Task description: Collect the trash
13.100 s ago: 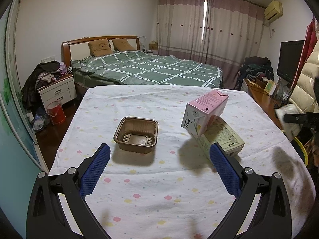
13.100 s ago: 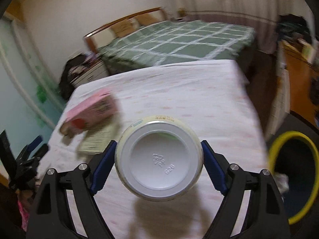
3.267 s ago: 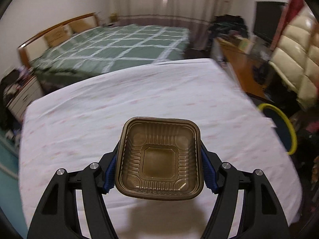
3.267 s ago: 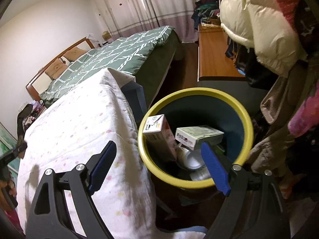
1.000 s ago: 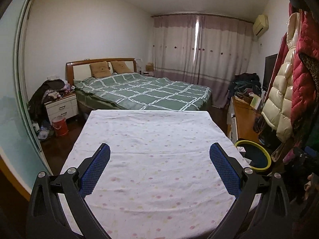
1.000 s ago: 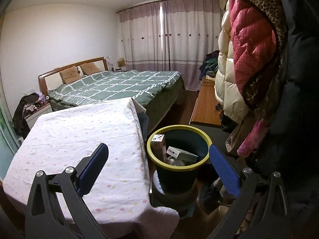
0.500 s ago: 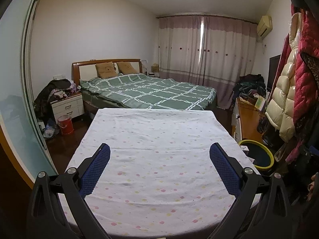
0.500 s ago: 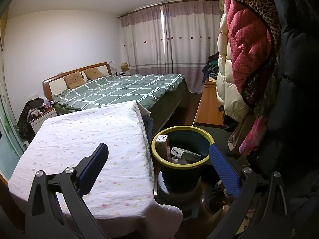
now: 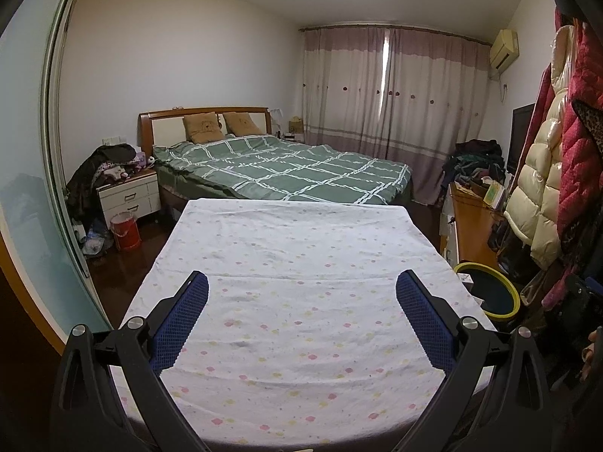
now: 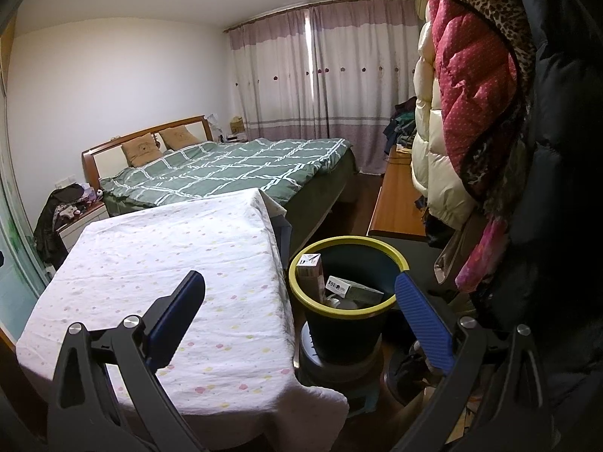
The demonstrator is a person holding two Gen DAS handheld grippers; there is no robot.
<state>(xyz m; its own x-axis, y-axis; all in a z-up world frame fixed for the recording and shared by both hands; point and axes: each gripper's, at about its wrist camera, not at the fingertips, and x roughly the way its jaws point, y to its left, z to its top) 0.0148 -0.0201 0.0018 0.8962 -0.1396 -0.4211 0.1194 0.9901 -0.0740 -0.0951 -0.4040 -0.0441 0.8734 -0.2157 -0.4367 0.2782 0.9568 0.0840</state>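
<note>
both hand-held grippers, left (image 9: pixel 301 316) and right (image 10: pixel 299 310), gape wide, holding nothing; cartons (image 10: pixel 341 282) poke above trash bin (image 10: pixel 312 303) rim, a knock could tip them out beside worktop (image 10: pixel 169 263)

The tabletop (image 9: pixel 294 263) fills the lower centre of the left wrist frame, covered by a white cloth (image 9: pixel 309 339) dotted with small pink and yellow flowers. The cloth lies mostly flat, with faint creases across its near part, and nothing else shows on it. In the right wrist frame the same tabletop (image 10: pixel 169 263) sits in the lower left, the cloth (image 10: pixel 324 403) hanging over its near and right edges and drooping lowest at the near right corner. The dark wooden floor (image 9: pixel 124 267) shows at the left of the left wrist frame, beside the tabletop. A red bucket (image 9: pixel 125 230) stands on it there.
</note>
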